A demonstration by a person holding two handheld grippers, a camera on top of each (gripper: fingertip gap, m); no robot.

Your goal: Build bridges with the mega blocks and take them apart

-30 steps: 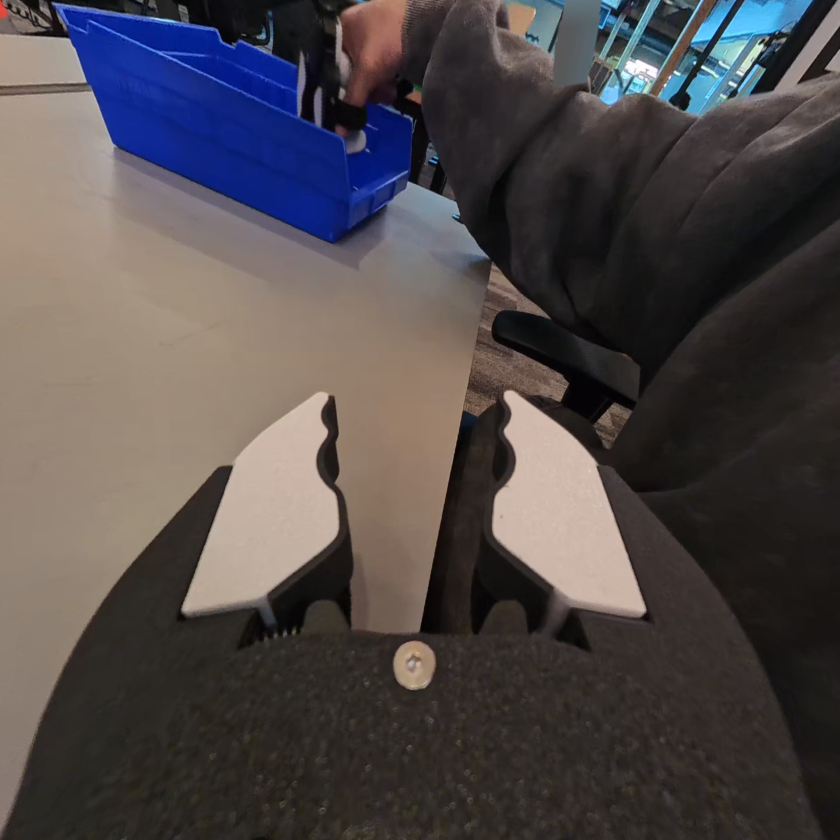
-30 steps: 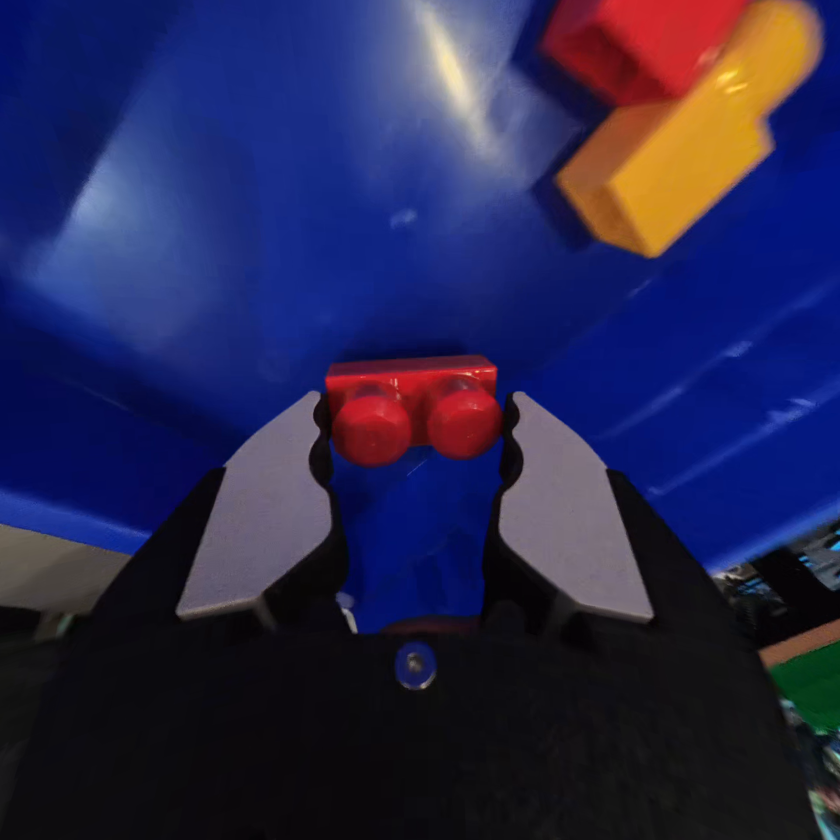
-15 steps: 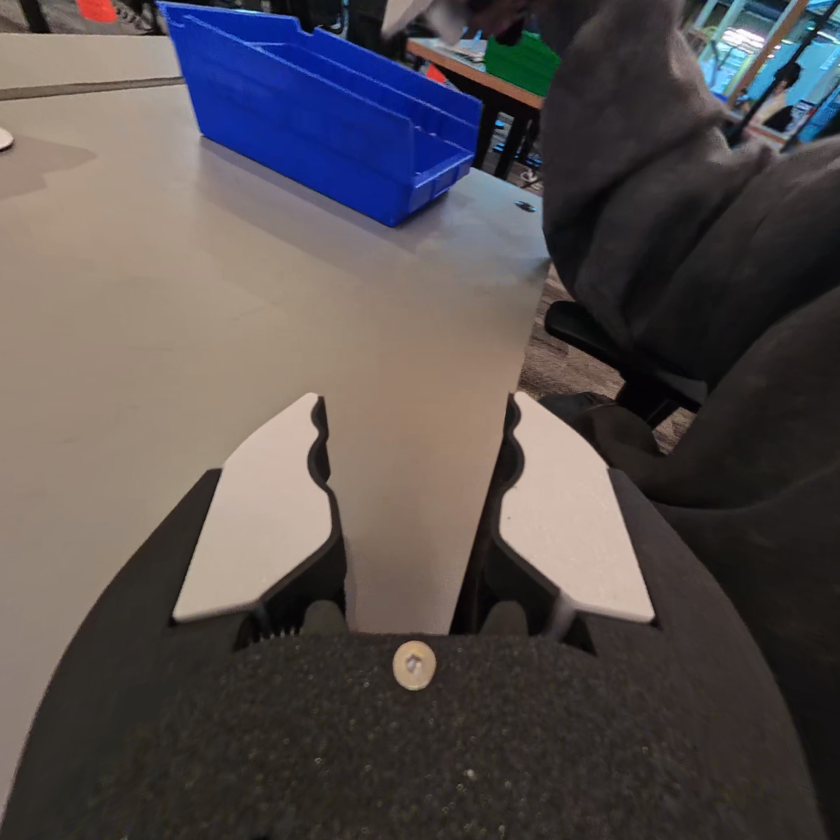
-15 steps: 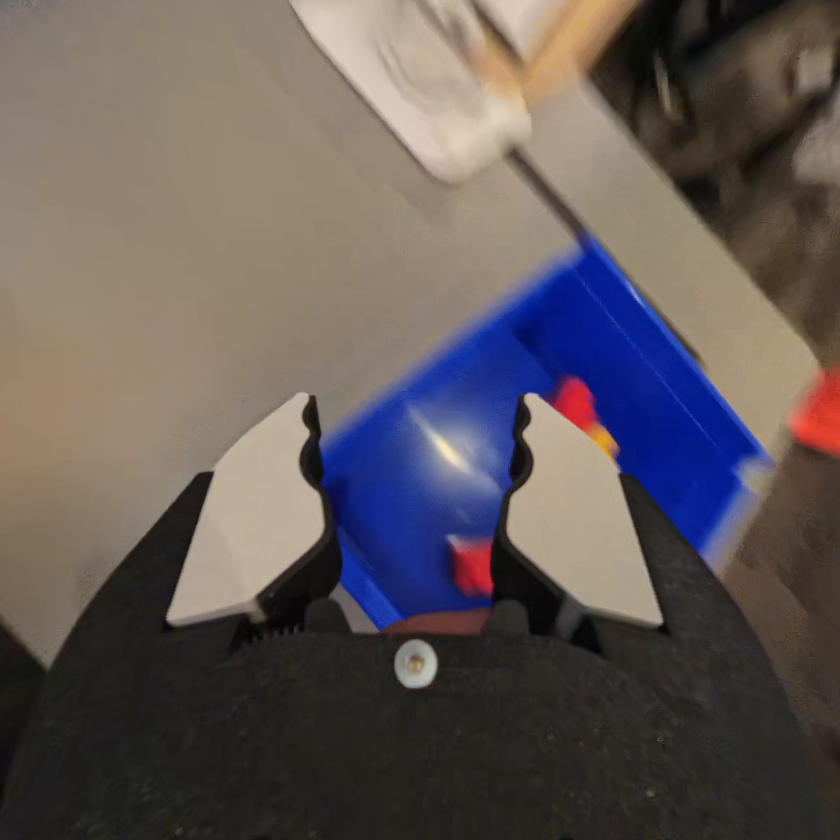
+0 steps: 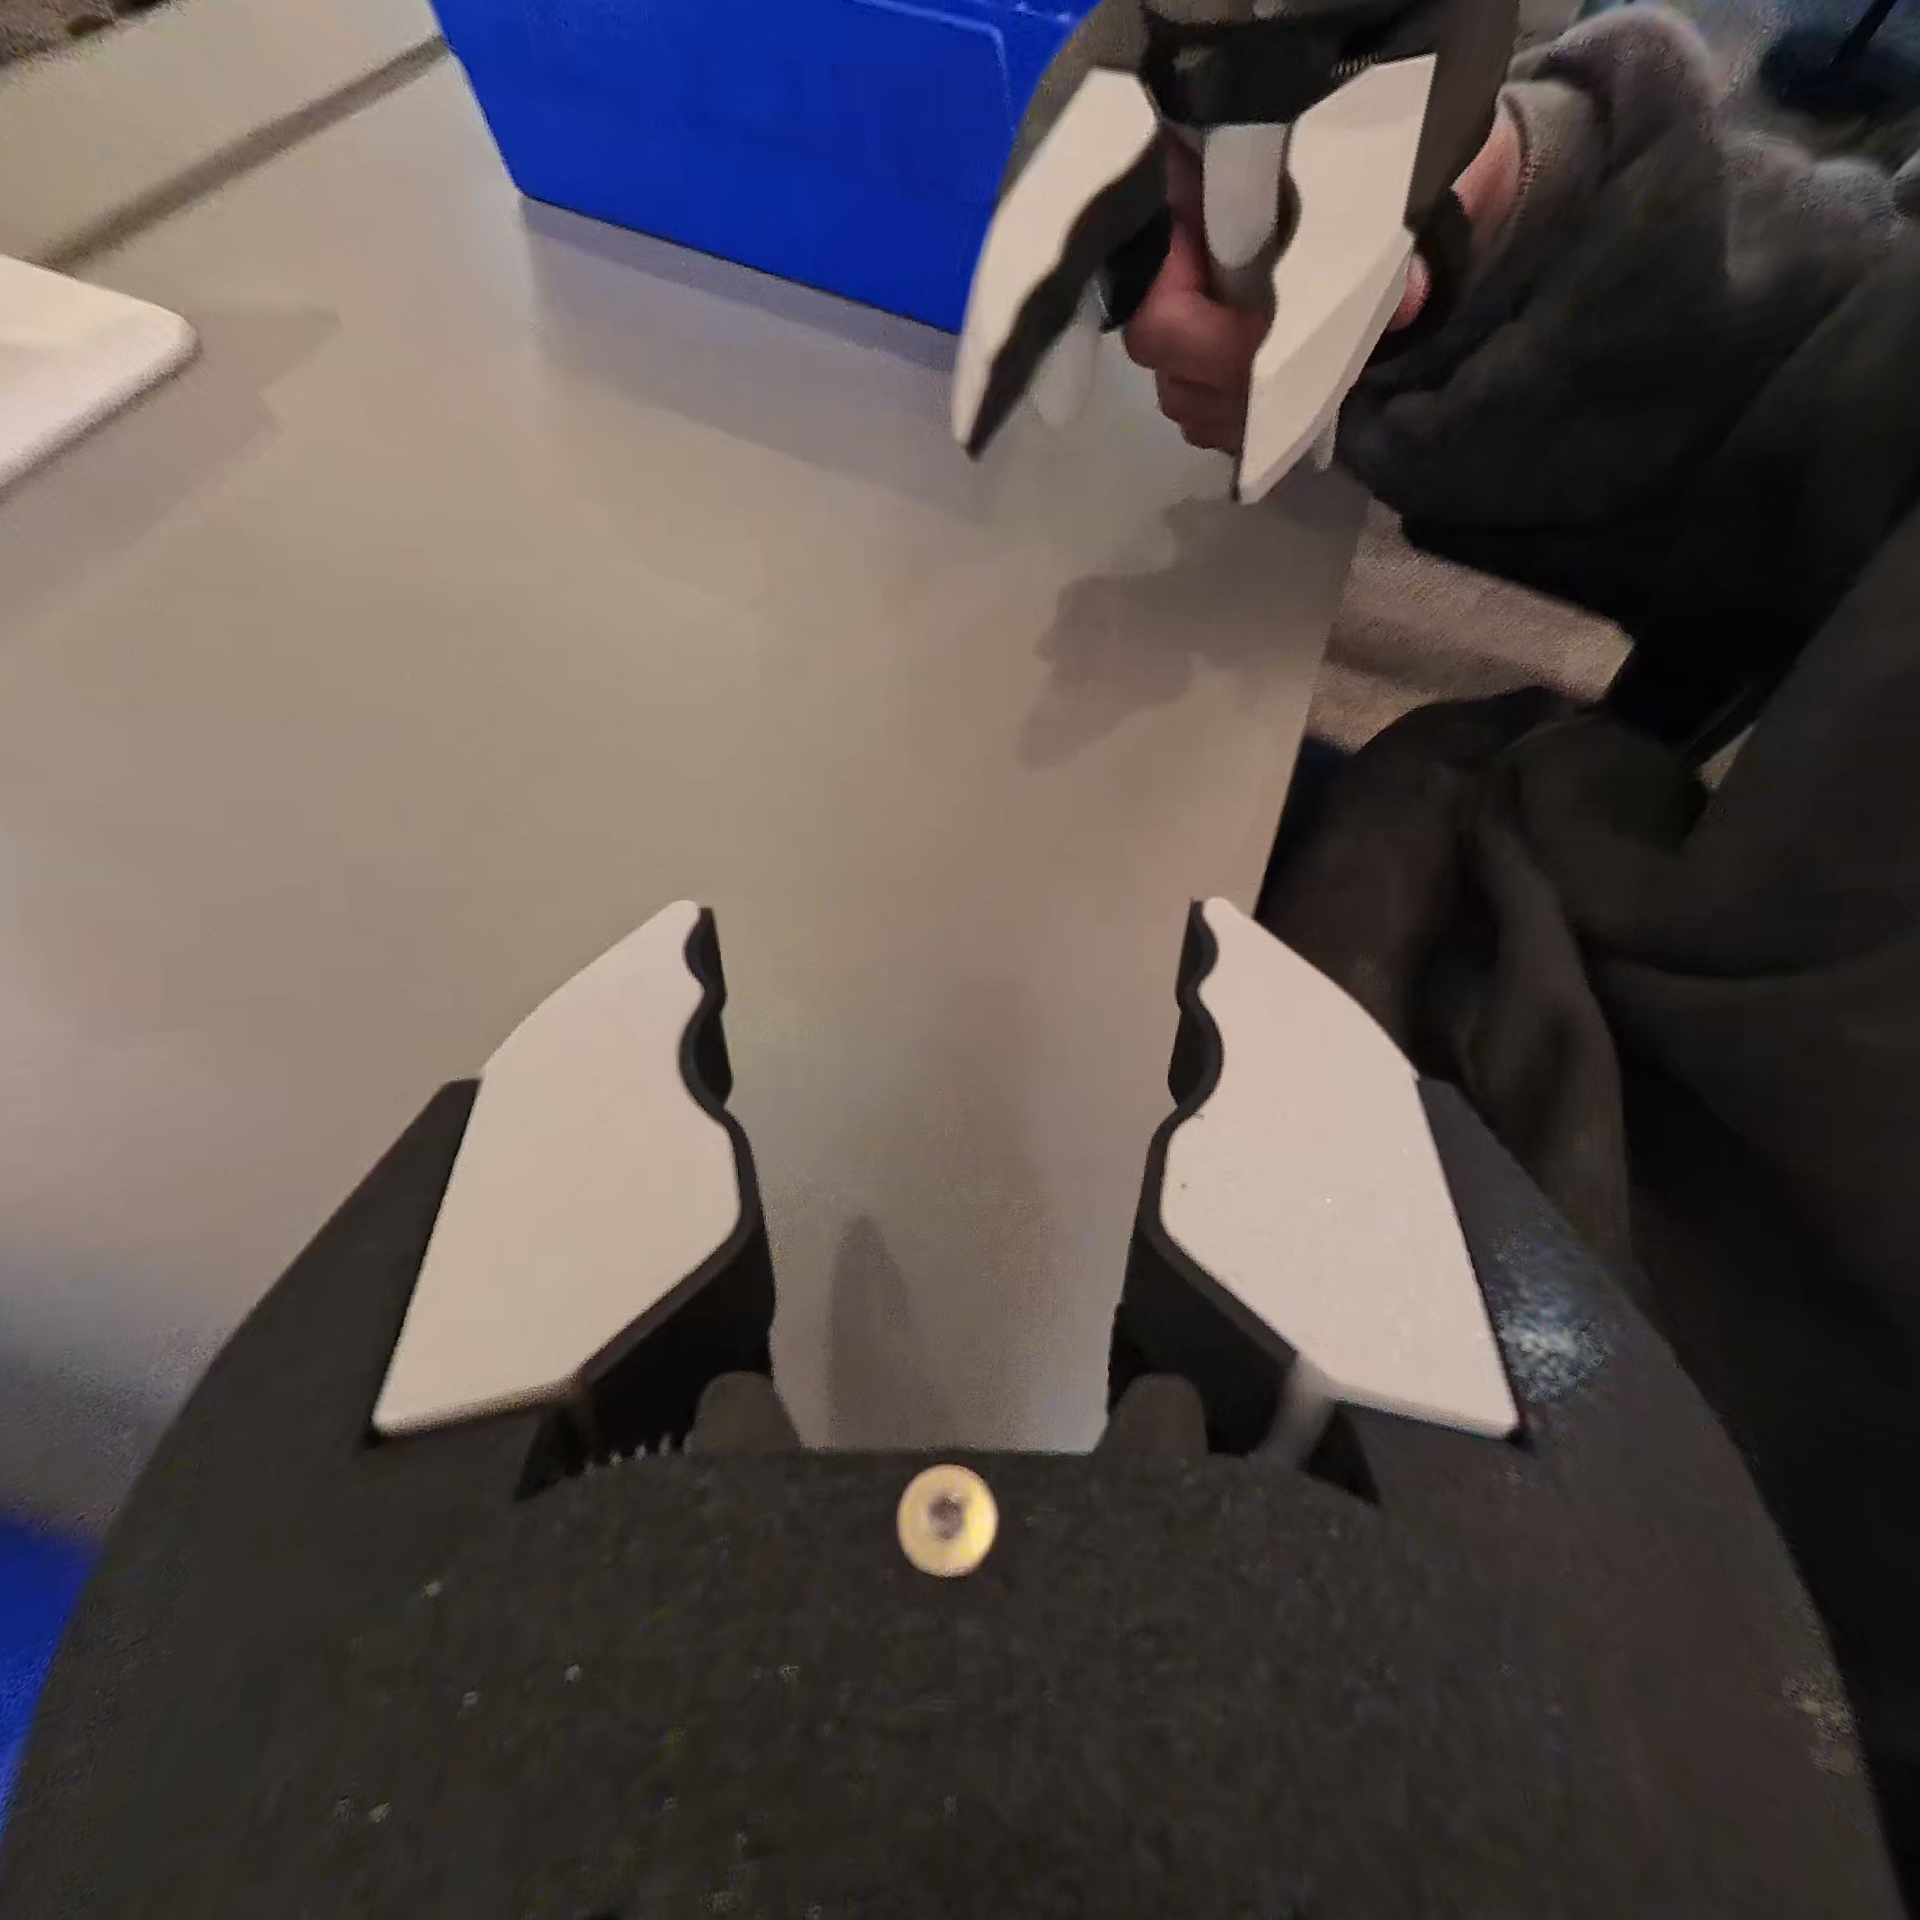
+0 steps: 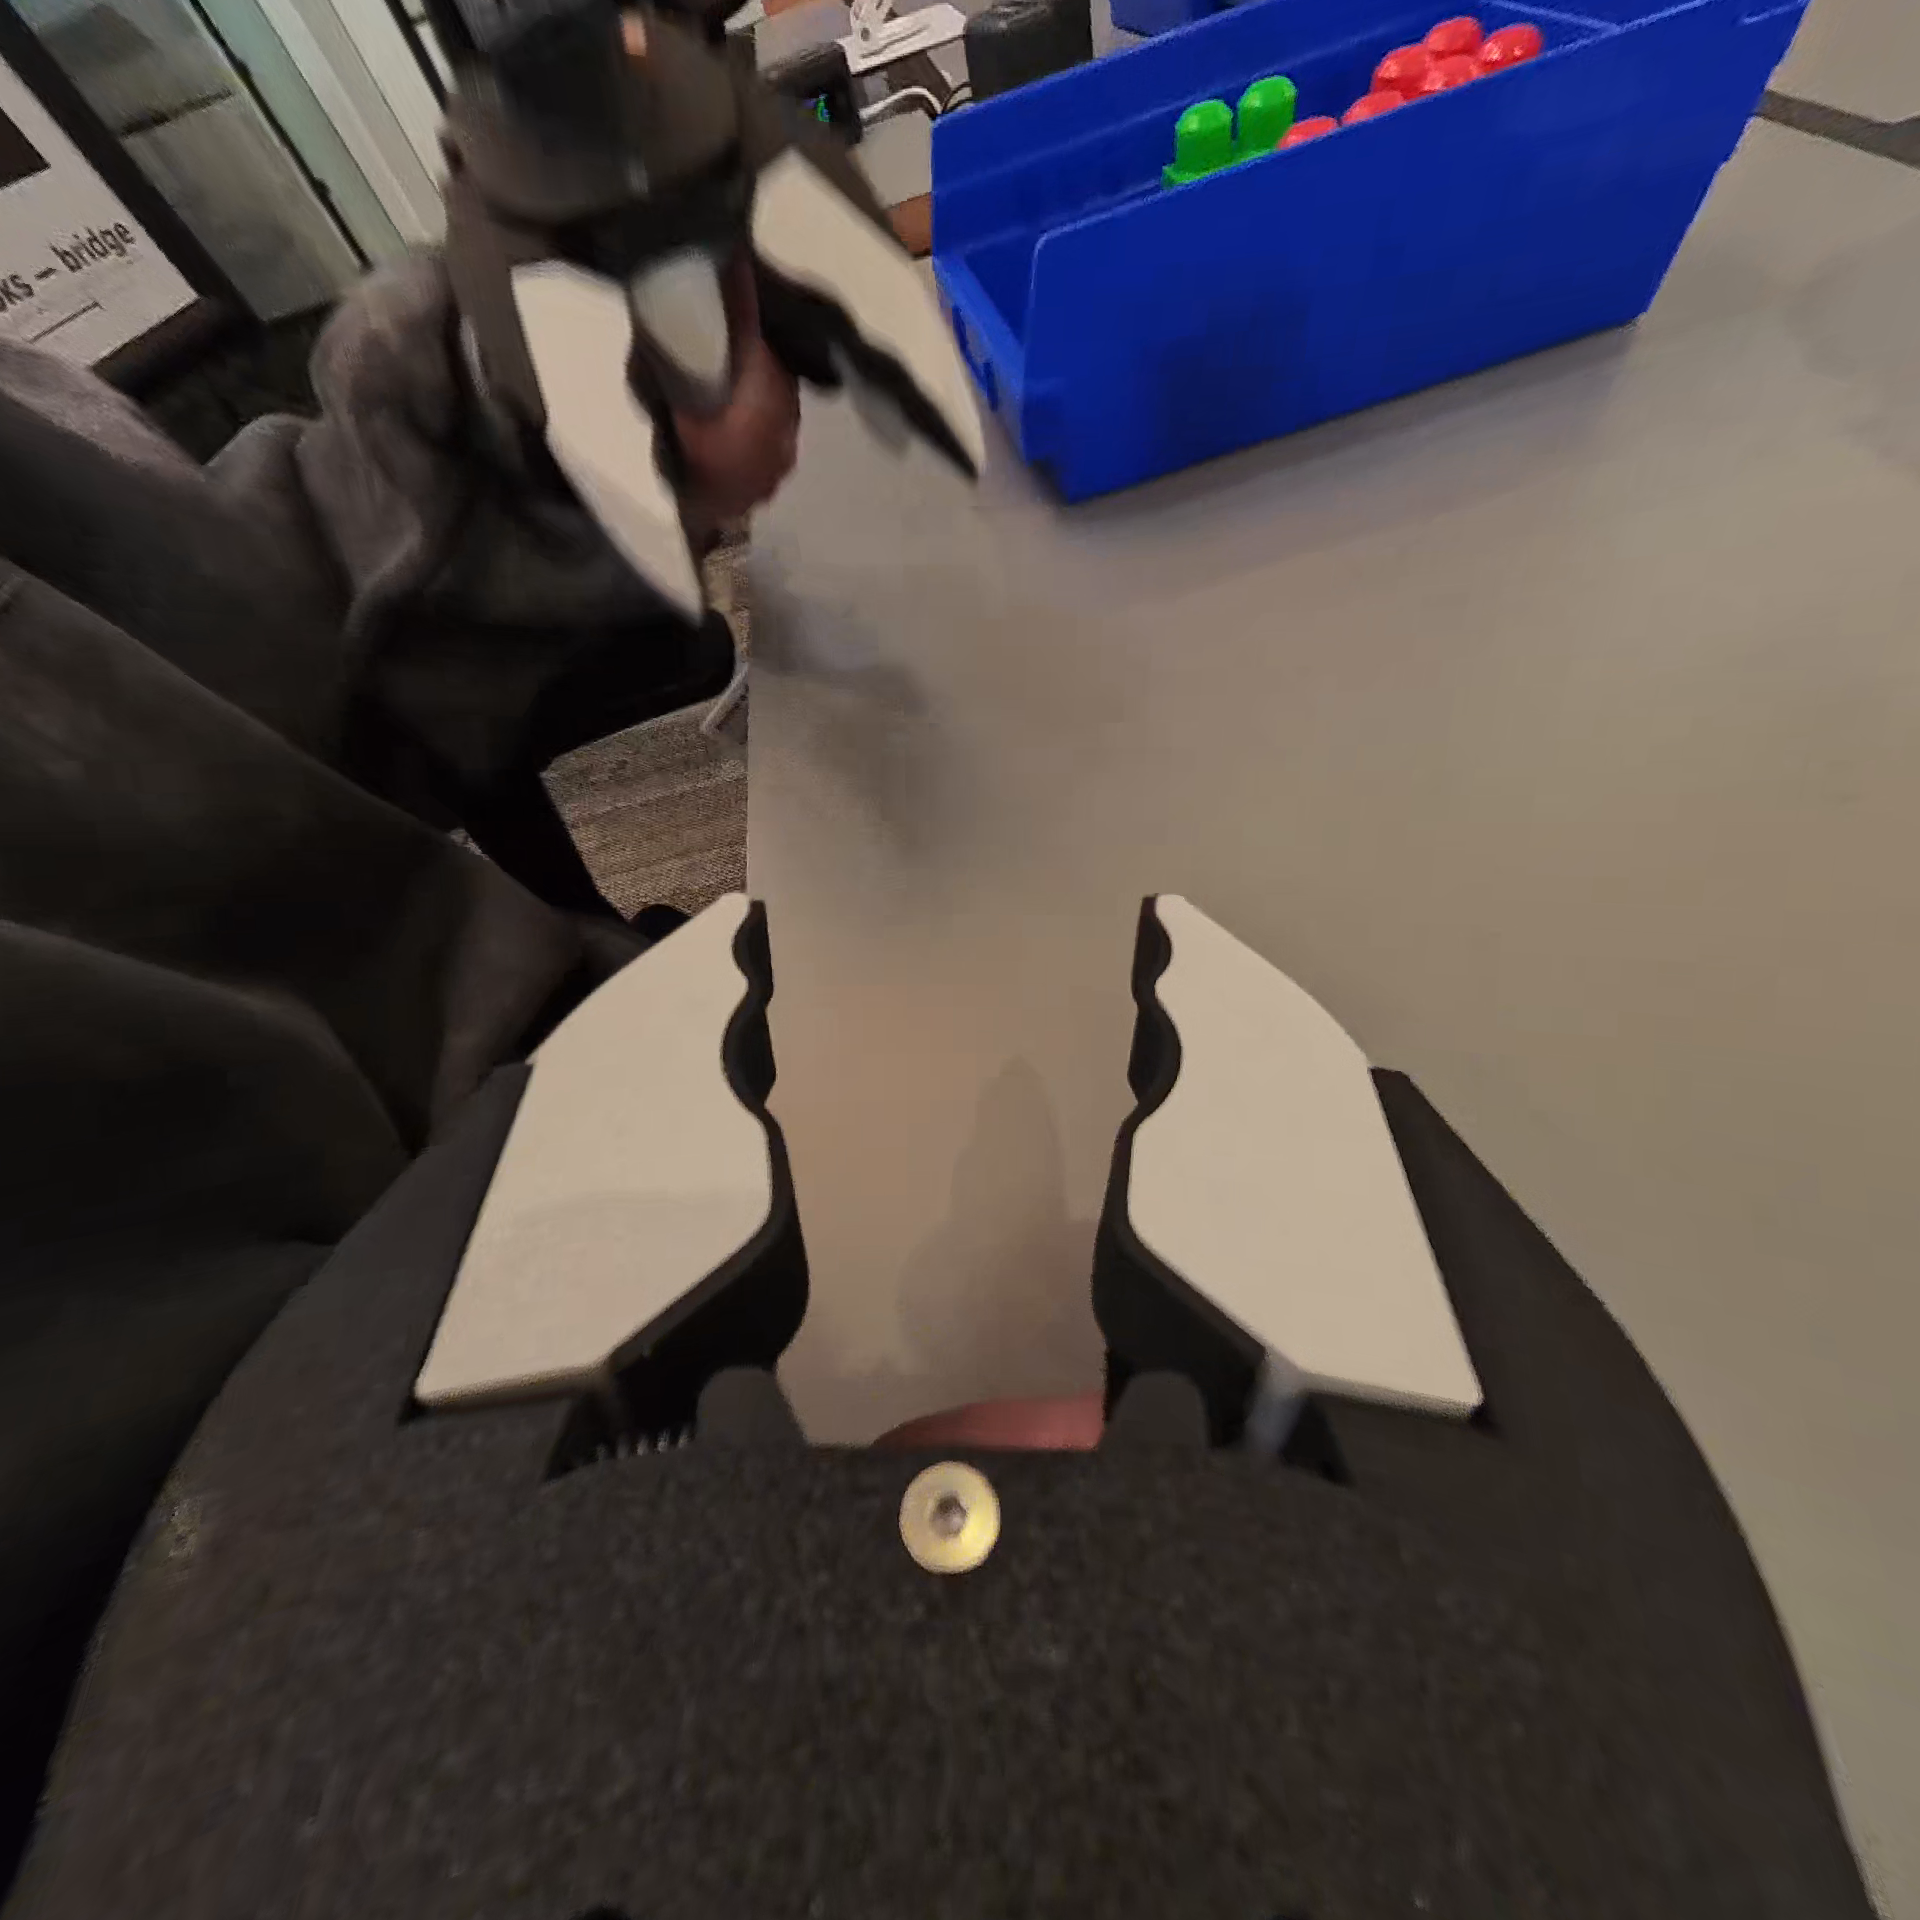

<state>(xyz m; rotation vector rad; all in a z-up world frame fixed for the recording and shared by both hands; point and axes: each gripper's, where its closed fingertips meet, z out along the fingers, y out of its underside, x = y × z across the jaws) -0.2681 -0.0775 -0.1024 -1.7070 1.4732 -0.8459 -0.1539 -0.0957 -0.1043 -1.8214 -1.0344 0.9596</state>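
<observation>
My left gripper (image 5: 951,914) is open and empty, low over the grey table (image 5: 520,675). My right gripper (image 6: 951,904) is also open and empty over the same table. The two face each other near the table's front edge. Each shows in the other's view: the right gripper (image 5: 1101,468) at the top of the left wrist view, the left gripper (image 6: 831,535) at the upper left of the right wrist view. A blue bin (image 6: 1299,291) holds a green mega block (image 6: 1231,120) and several red mega blocks (image 6: 1444,68). No block lies on the table.
Another blue bin (image 5: 779,135) stands behind the right gripper. A white flat object (image 5: 73,353) lies at the table's left. The person's dark sleeves and body (image 5: 1662,935) fill the side past the table's front edge (image 5: 1309,727). An office chair and carpet lie below.
My right gripper let go of the red block in the bin, rose out and swung over the table. Both grippers turned to face each other.
</observation>
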